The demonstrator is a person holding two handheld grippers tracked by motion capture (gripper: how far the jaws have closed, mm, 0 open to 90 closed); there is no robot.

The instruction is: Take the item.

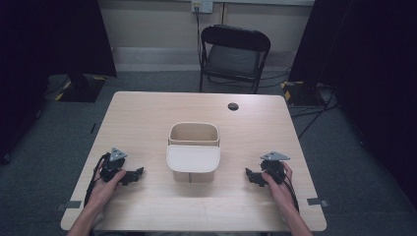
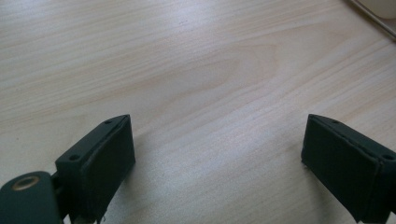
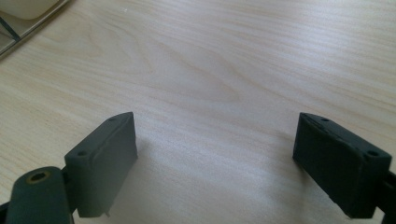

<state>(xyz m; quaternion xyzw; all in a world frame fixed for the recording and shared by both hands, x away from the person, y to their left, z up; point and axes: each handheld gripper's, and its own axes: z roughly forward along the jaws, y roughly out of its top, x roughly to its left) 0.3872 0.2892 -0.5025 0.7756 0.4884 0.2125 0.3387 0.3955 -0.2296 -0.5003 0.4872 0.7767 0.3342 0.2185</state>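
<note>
The beige bin (image 1: 193, 152) with its flat lid stood at the middle of the wooden table (image 1: 147, 118), untouched and well apart from both tools, so the work on it looked not yet begun and all of it seemed left to do. The left gripper (image 1: 139, 172) rested on the tabletop to the bin's left and the right gripper (image 1: 249, 174) to its right, each aimed inward at it. In both gripper views the jaws stood spread wide with nothing but bare wood between them, grasping nothing.
</note>
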